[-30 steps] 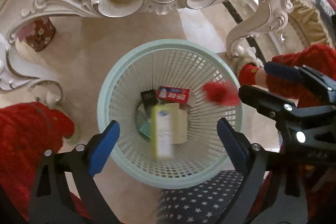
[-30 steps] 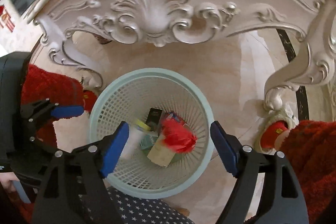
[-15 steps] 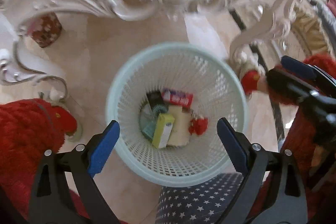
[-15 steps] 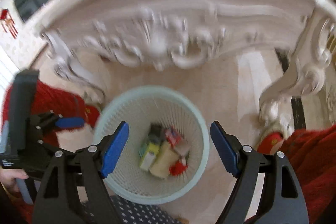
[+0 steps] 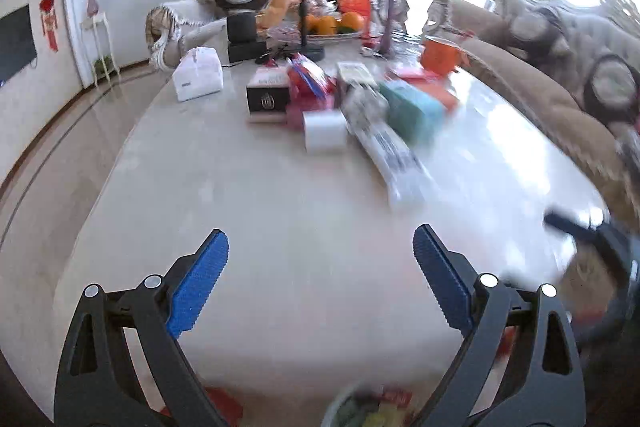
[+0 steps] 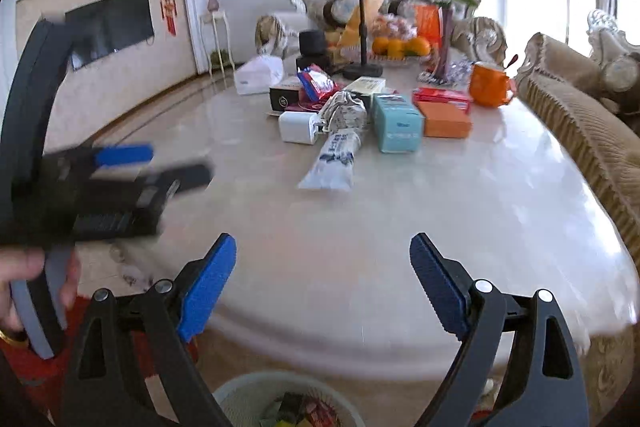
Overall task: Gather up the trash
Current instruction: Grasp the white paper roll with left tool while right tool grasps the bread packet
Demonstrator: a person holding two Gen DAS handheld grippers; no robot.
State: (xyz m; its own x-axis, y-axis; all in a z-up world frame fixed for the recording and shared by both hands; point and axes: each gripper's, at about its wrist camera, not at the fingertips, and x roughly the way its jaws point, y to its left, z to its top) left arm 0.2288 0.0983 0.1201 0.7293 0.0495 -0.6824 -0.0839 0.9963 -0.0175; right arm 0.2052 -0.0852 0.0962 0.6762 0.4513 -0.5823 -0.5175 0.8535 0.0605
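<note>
Both grippers are raised over the near edge of a marble table point(image 6: 440, 195), open and empty. My left gripper point(image 5: 320, 279) and right gripper point(image 6: 322, 279) face a heap of trash at mid-table: a white plastic wrapper point(image 6: 334, 155), a teal box point(image 6: 398, 123), an orange box point(image 6: 446, 121), a small white box point(image 6: 298, 127), a black box point(image 6: 284, 99) and a red-blue packet point(image 6: 318, 81). The pale green mesh bin point(image 6: 248, 401) with trash inside sits below the table's edge. The left gripper shows blurred at the right wrist view's left point(image 6: 120, 163).
An orange mug point(image 6: 490, 85), a vase of roses point(image 6: 450, 23), a fruit plate point(image 6: 400, 47), a phone stand point(image 6: 362, 67) and a white tissue box point(image 5: 198, 77) stand at the table's far end. A beige sofa point(image 6: 580, 123) runs along the right side.
Both grippers have swung up from looking down into the bin to looking across the tabletop. The red item and the yellow-green box fell into the bin.
</note>
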